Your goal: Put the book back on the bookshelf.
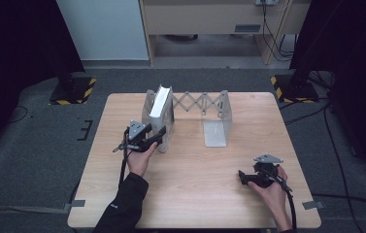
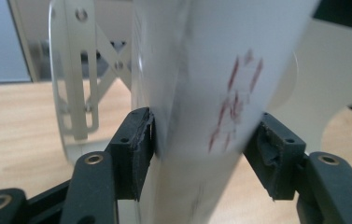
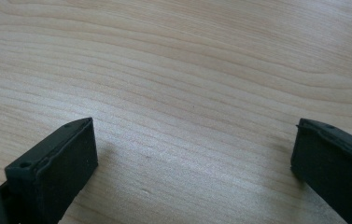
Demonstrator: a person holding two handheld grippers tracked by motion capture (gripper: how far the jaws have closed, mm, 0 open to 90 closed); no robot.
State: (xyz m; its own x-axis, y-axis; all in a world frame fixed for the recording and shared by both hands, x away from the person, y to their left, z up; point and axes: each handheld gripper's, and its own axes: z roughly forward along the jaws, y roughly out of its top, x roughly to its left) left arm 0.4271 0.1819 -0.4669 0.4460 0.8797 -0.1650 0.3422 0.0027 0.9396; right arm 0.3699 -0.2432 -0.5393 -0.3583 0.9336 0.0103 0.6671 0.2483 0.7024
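A white book [image 1: 159, 104] stands upright in the left end of a grey metal expanding rack [image 1: 205, 103] at the back of the wooden table [image 1: 195, 189]. My left gripper [image 1: 162, 134] reaches its near edge. In the left gripper view the book [image 2: 220, 70], with red marks on its cover, sits between the two black pads [image 2: 136, 149], and both pads touch its sides, so my left gripper [image 2: 206, 140] is shut on it. My right gripper [image 1: 241, 176] rests low at the table's front right. Its jaws stand wide open [image 3: 194, 154] over bare wood.
The rack's right end plate [image 1: 216, 132] stands with a bare slot beside it. A perforated rack plate [image 2: 73, 84] rises just left of the book. Black stands with yellow-striped bases [image 1: 74, 90] flank the table on the floor. Cables trail at the right.
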